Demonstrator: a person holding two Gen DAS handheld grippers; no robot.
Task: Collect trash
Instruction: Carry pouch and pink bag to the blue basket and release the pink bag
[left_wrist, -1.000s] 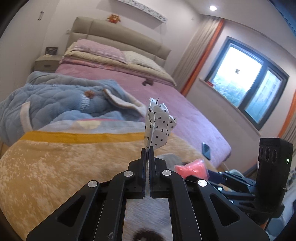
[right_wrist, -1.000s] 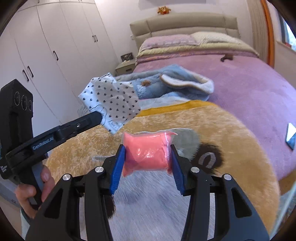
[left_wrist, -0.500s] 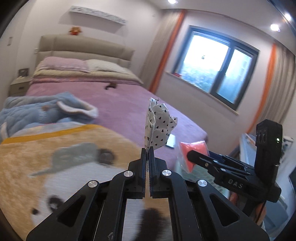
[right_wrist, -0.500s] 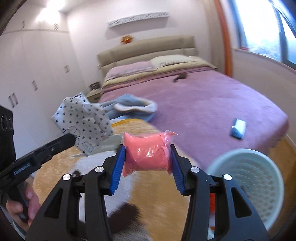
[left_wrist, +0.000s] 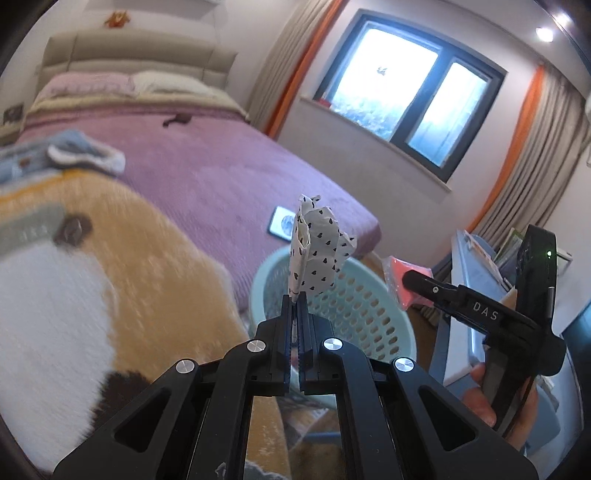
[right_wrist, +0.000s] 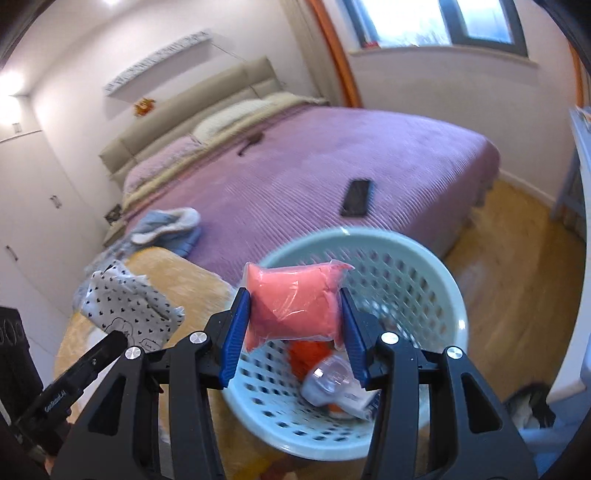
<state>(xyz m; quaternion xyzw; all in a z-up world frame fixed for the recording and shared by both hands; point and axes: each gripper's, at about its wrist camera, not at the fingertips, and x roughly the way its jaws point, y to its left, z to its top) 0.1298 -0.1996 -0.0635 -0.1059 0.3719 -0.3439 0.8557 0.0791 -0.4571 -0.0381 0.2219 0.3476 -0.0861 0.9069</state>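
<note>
My left gripper (left_wrist: 294, 301) is shut on a white wrapper with black hearts (left_wrist: 314, 251) and holds it upright in front of a pale green perforated basket (left_wrist: 362, 306). My right gripper (right_wrist: 293, 314) is shut on a pink plastic-wrapped packet (right_wrist: 293, 299) and holds it over the basket's (right_wrist: 413, 254) near rim. The basket holds an orange item (right_wrist: 306, 354) and a clear cup with white packaging (right_wrist: 332, 384). The hearts wrapper also shows at left in the right wrist view (right_wrist: 125, 306). The right gripper with its packet shows at right in the left wrist view (left_wrist: 417, 280).
A bed with a purple cover (right_wrist: 314, 177) stands behind the basket, with a phone (right_wrist: 356, 197) near its foot. A yellow and white blanket (left_wrist: 92, 266) lies at left, a blue blanket (right_wrist: 166, 229) beyond. Wooden floor (right_wrist: 517, 258) and a pale blue shelf (left_wrist: 476, 288) lie right.
Both grippers have swung right from over the blanket toward the basket, still holding their items. The basket is now close under the right gripper.
</note>
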